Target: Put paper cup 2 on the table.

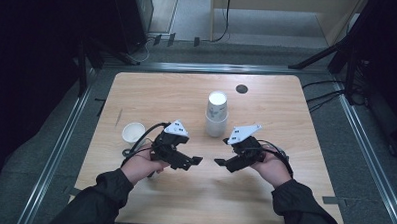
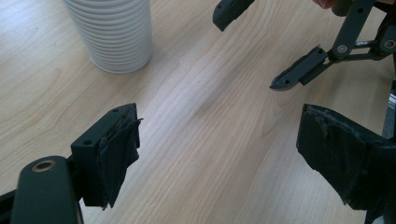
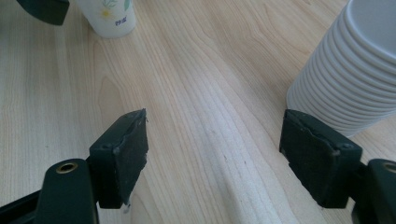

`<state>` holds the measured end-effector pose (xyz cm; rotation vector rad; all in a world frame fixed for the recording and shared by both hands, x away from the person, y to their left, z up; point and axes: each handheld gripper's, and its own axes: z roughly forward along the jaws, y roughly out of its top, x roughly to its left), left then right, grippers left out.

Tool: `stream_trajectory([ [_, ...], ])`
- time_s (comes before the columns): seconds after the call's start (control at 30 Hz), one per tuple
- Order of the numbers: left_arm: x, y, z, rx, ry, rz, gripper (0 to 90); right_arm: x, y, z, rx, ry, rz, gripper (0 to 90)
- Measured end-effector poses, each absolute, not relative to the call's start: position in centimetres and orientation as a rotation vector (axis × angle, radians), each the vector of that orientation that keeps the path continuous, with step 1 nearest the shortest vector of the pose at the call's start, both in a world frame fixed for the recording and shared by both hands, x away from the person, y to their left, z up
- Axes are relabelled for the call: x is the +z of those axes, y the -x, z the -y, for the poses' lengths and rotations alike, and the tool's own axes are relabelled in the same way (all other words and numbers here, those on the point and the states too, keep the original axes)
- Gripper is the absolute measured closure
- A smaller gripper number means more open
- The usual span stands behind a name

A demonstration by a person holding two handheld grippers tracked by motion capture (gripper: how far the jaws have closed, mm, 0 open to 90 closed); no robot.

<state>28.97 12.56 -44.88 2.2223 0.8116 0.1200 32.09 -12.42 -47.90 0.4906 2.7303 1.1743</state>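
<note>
The stack of cups (image 1: 217, 114) stands upright just beyond both wide-open, empty grippers, nearer the right gripper (image 1: 221, 164) than the left gripper (image 1: 197, 160).

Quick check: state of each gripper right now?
Left gripper: open, holding nothing.
Right gripper: open, holding nothing, beside the stack of cups.

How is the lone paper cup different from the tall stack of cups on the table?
The single cup sits low, near the left gripper; the stack of cups rises tall at mid-table. The single cup shows one rim; the stack's side is ringed with many rims. Both are white, standing upright on the wooden table, untouched.
</note>
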Motion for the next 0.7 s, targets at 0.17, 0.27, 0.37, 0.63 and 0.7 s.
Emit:
stream_trajectory([
  [0.17, -45.2, -28.6, -11.8, 0.157, -2.227, -0.814, 13.0, -47.9, -32.0, 12.3, 1.173, -0.476, -2.736, 24.3],
  [0.27, -45.4, -28.4, -11.3, 0.169, -2.228, -0.823, 13.0, -47.9, -32.0, 12.4, 1.175, -0.478, -2.735, 24.3],
  [0.37, -45.5, -28.2, -10.8, 0.189, -2.243, -0.818, 12.8, -48.0, -32.1, 12.4, 1.172, -0.474, -2.735, 24.3],
  [0.63, -45.7, -27.9, -10.5, 0.192, -2.262, -0.796, 12.8, -48.0, -32.0, 12.3, 1.171, -0.473, -2.738, 24.3],
  [0.7, -45.8, -28.0, -10.5, 0.196, -2.263, -0.801, 12.8, -48.0, -32.0, 12.3, 1.17, -0.467, -2.738, 24.3],
])
